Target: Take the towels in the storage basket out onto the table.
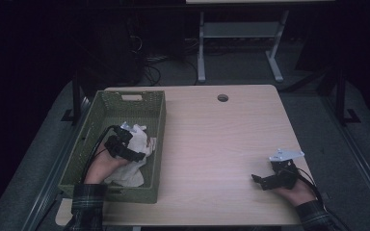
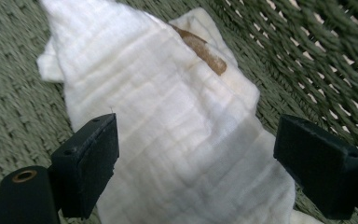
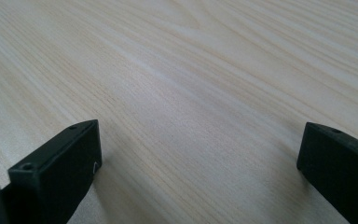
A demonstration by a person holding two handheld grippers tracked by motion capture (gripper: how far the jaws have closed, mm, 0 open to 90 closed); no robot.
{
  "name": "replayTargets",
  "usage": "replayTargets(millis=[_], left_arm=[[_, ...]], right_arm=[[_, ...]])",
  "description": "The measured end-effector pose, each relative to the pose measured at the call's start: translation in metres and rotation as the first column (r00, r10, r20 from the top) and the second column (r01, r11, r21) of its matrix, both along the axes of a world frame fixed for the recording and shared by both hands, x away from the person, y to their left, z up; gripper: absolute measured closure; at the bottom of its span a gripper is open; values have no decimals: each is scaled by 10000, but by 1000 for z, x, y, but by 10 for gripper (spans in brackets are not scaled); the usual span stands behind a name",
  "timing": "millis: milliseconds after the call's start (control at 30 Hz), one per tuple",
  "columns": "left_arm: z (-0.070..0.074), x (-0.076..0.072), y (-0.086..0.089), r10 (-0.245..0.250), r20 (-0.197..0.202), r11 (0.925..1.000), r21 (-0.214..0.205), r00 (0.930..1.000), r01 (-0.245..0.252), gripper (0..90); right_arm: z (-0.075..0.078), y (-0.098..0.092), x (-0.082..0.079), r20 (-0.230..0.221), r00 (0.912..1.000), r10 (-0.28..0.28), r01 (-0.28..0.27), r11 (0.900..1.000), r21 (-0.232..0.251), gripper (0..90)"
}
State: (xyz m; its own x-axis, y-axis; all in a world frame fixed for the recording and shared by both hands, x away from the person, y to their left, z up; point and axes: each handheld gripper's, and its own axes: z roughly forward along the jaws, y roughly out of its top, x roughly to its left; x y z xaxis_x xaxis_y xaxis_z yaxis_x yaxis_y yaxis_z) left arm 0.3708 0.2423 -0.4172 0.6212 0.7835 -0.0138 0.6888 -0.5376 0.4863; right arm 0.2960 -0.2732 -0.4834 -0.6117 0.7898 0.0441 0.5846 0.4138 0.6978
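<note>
The left claw [image 2: 196, 154] hangs with its jaws apart over a white muslin cloth [image 2: 168, 130], one jaw on each side of the fabric and neither pinching it. The cloth, marked by a brown stain [image 2: 200, 49], lies crumpled on the floor of the green woven basket [image 1: 159, 130] at the worktop's [image 1: 221, 144] left edge. The right claw [image 1: 257, 179] rests with jaws apart on bare wood near the front right corner. Closing too high could catch only a loose fold, so the cloth may slip free; pushing too deep might snag the weave.
</note>
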Motion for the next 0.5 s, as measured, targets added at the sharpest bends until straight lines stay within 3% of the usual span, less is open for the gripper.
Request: replayTargets(millis=[233, 333, 500], left_arm=[[-7, 1, -3, 68, -374, 9989, 466, 9993, -50, 134], [-11, 2, -4, 124, -589, 9960, 893, 9982, -71, 133], [-17, 3, -8, 224, -853, 9928, 1189, 9961, -122, 135]], right_arm=[[0, 0, -1, 12, 9998, 219, -219, 9997, -63, 0], [0, 0, -1, 9, 9997, 231, -230, 9997, -62, 0], [0, -1, -2, 48, 9997, 249, -248, 9997, -61, 0]])
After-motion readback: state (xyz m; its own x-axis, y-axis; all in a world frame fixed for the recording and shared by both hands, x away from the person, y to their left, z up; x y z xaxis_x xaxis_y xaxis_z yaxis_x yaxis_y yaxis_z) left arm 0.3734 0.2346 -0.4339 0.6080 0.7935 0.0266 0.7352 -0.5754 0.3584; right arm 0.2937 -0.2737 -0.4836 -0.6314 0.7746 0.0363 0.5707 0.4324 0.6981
